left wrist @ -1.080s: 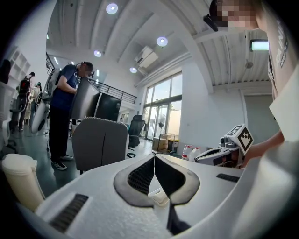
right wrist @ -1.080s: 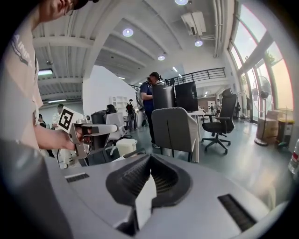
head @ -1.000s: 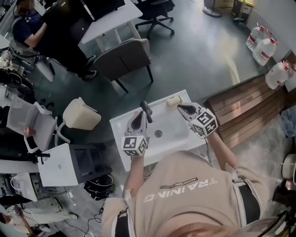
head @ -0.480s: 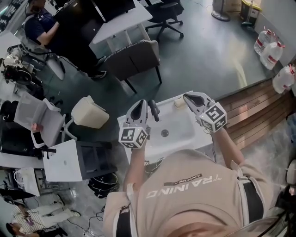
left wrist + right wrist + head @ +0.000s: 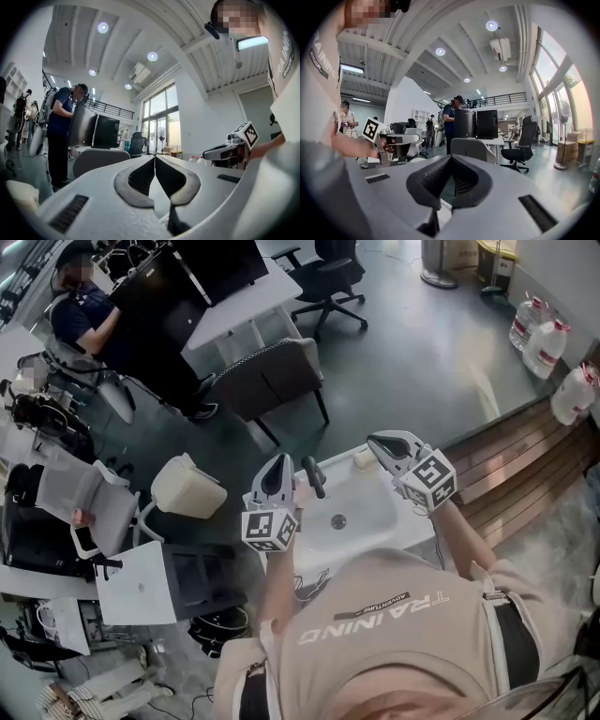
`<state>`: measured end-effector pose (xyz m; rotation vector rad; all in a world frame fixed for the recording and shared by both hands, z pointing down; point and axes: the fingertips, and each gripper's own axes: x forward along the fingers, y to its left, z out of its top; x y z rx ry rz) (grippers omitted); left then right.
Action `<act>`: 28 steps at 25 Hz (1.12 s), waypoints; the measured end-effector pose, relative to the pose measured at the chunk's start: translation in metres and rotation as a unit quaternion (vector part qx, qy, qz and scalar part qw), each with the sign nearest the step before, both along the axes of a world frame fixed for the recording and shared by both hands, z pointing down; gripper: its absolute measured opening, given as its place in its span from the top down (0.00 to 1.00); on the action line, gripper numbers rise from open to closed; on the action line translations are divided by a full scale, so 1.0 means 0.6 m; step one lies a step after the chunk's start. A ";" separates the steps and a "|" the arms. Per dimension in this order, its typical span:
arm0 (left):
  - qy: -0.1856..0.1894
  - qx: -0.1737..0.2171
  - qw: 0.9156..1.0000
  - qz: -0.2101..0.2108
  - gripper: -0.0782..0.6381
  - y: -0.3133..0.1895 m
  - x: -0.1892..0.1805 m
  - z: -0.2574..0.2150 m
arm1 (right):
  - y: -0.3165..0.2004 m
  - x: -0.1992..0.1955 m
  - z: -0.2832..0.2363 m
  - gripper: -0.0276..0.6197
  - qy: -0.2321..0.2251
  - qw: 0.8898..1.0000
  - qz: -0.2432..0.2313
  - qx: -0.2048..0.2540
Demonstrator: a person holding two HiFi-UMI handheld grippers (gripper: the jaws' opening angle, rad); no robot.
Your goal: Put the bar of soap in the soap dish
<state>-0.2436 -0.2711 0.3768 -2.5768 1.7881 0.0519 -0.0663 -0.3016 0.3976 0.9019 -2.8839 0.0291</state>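
Soap bar: a small, pale cream block with rounded edges, seen only in the head view. It rests on the far right corner of the white washbasin, just behind the bowl, and it is too small to show any print or texture. The tip of the right tongs overlaps its right edge, so I cannot tell whether a soap dish lies under it.

A dark tap stands at the basin's far left edge, and a round drain sits in the middle of the bowl.

The left tongs are held level above the basin's left side, beside the tap. In the left gripper view their dark pads meet at the tips with nothing between them. The right tongs are held above the basin's far right corner, over the soap but apart from it. The right gripper view shows their jaws pressed together and empty. Both point out across the room toward a grey chair.
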 end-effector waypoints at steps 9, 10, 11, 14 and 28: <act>0.005 -0.009 1.000 -0.007 0.88 0.008 0.001 0.011 | 0.001 0.006 -0.004 0.94 0.010 1.000 0.016 0.019; 0.006 -0.012 1.000 -0.008 0.88 0.009 0.000 0.016 | 0.001 0.009 -0.003 0.94 0.009 1.000 0.018 0.017; 0.007 -0.016 1.000 -0.009 0.88 0.011 0.000 0.022 | 0.003 0.012 -0.001 0.94 0.009 1.000 0.019 0.017; 0.010 -0.028 0.999 -0.015 0.88 0.019 -0.001 0.041 | 0.007 0.022 0.003 0.94 0.012 0.999 0.025 0.019; 0.011 -0.043 0.999 -0.011 0.88 0.031 0.017 0.067 | 0.012 0.032 0.030 0.94 0.003 1.000 0.022 -0.002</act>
